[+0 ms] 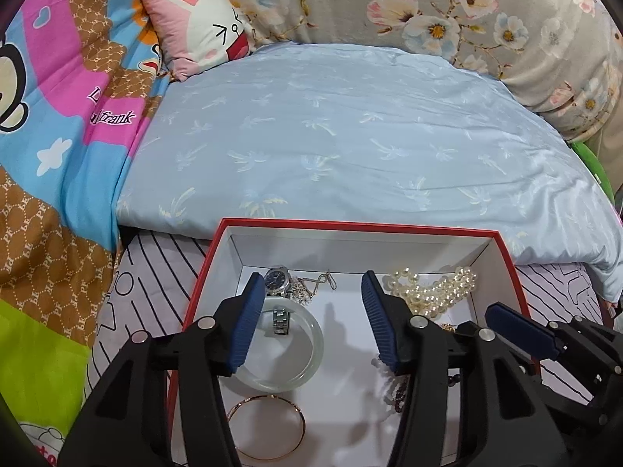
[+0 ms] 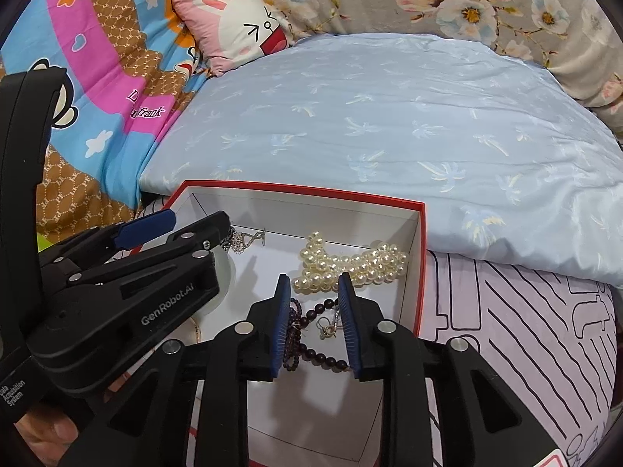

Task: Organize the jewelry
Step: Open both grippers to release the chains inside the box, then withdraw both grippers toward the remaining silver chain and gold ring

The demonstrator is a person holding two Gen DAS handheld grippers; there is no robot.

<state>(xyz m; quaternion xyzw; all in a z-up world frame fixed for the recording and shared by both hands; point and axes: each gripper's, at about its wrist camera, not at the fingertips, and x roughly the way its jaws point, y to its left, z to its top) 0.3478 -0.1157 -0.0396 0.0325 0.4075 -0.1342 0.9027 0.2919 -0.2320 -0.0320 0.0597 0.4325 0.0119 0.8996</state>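
A red box with a white inside [image 1: 389,247] [image 2: 418,272] stands on the bed and holds the jewelry. In the left wrist view I see a silver watch [image 1: 277,281], a silver chain [image 1: 311,286], a pale jade bangle [image 1: 296,366], a gold bangle [image 1: 268,432] and a pearl necklace [image 1: 436,286]. My left gripper [image 1: 311,319] is open above the bangle and watch, holding nothing. My right gripper [image 2: 315,323] is open inside the box, its fingers on either side of a dark bead bracelet [image 2: 315,350] and a small earring [image 2: 326,329], below the pearls [image 2: 350,262].
A light blue quilt [image 1: 331,136] lies behind the box. A colourful cartoon blanket [image 1: 58,155] is at the left, a pink rabbit pillow [image 1: 202,31] and a floral duvet [image 1: 467,19] at the back. The box rests on a lilac striped sheet [image 2: 525,330].
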